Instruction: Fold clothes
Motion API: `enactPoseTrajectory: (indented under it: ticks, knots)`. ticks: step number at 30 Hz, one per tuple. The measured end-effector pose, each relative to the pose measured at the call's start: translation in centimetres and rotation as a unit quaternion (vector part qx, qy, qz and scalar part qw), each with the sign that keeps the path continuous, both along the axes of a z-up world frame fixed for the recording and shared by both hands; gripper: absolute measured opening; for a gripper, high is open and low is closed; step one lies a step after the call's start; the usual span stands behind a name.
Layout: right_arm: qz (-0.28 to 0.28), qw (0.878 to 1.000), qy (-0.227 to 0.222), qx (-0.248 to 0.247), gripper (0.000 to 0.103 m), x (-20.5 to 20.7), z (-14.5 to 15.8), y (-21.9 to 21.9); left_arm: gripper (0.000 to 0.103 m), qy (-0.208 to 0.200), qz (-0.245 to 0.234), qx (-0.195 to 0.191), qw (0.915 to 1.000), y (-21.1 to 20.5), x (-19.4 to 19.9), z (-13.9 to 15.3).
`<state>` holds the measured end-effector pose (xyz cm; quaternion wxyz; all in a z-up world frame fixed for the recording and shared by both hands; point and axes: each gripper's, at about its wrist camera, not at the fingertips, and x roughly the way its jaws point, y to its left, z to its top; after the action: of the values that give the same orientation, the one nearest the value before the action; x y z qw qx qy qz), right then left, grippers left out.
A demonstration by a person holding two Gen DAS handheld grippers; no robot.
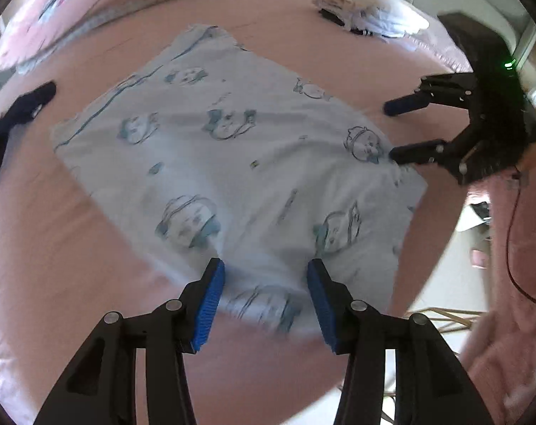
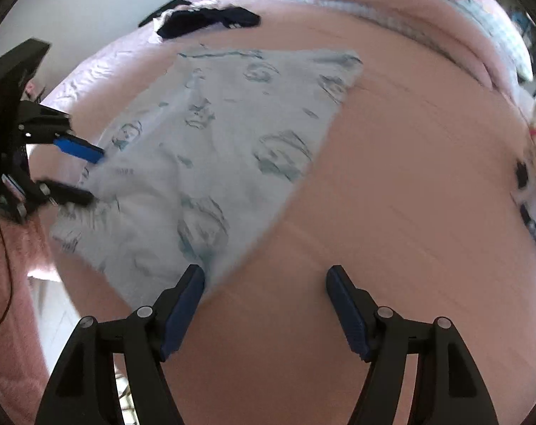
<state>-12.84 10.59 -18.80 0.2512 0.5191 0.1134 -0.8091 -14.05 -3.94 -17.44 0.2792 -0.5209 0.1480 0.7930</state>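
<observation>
A pale printed garment [image 1: 232, 163] lies flat on the pink bed [image 1: 73, 248], near its front edge. Left gripper [image 1: 266, 276] hovers wide open over the garment's near edge, holding nothing. Right gripper [image 2: 264, 283] likewise open and empty, beside the garment's corner.

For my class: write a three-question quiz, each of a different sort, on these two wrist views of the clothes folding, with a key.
1. True or false: the left tool grips the pale printed garment.
2. Multiple choice: the garment lies on a) a wooden floor, b) a pink bed sheet, c) a grey sofa.
3. Fill in: the right tool is ____, with one finger at the garment's edge.

Key: 1 false, it is open above the cloth; 2 b; 3 open.
</observation>
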Motion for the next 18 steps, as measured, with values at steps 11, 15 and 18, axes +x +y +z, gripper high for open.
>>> enactPoseTrajectory:
  ticks: [11, 15, 18]
  knots:
    - [-0.009, 0.998, 0.063, -0.02, 0.07, -12.0, 3.9, -6.6, 0.045, 0.052, 0.045, 0.003, 0.9976, -2.6, -7.9, -0.2]
    - [0.043, 0.997, 0.057, 0.043, 0.07, -14.8, -0.6, -11.9, 0.046, 0.038, 0.026, -0.015, 0.9989, -3.7, -9.4, -1.8]
    - [0.029, 0.999, 0.039, 0.013, 0.066, -16.2, -1.6, -9.8, 0.048, 0.027, 0.011, -0.028, 0.9992, -4.6, -10.5, -3.0]
